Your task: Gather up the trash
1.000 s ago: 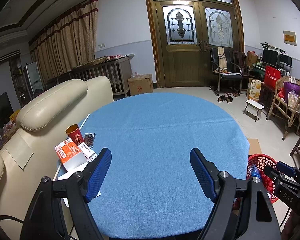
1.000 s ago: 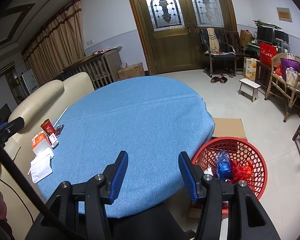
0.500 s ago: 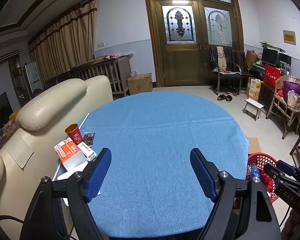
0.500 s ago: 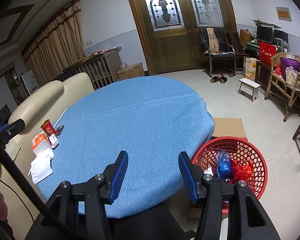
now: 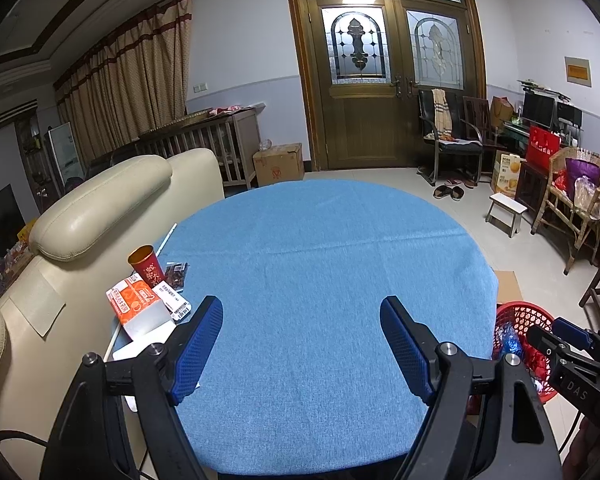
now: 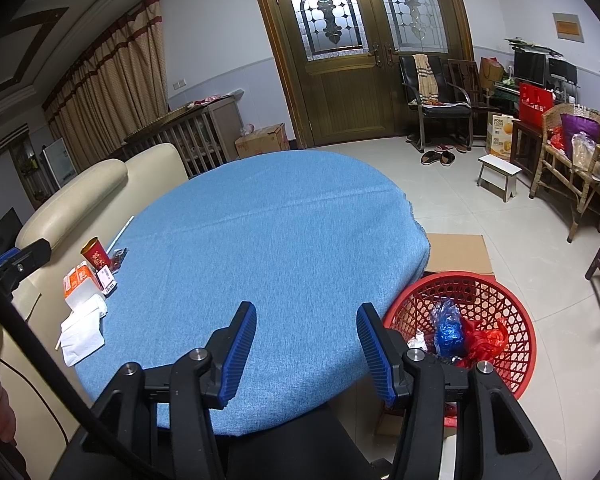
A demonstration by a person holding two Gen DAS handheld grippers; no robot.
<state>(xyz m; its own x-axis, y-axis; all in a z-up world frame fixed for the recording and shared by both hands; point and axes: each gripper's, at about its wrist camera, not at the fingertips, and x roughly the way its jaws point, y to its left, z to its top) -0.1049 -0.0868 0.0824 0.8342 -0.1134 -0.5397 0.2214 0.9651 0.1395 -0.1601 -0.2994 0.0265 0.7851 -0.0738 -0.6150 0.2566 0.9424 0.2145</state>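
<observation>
Both grippers are just hanging over the near edge of the round tabletop (image 5: 320,248) with its blue cloth, and neither one is holding anything. The left gripper (image 5: 302,344) has its jaws wide apart, nothing between them but cloth. Same deal with the right gripper (image 6: 306,344): jaws apart, empty.

The trash is all bunched at the left edge of the tabletop, right by the cream sofa (image 5: 100,200). There's a red paper cup (image 5: 147,266) standing upright, a small dark wrapper (image 5: 177,272) just beside it, an orange and white carton (image 5: 138,304) lying on its side nearer the camera, and a little white box with a barcode (image 5: 174,303) touching the carton. Crumpled white napkins (image 6: 82,330) sit closest to the edge. A thin white straw (image 5: 167,237) lies along the edge behind the cup.

On the floor off the right side of the tabletop is a red mesh basket (image 6: 500,292), with blue and red plastic wrappers (image 6: 460,332) already in it. It sits on a flat piece of cardboard (image 6: 456,252).
</observation>
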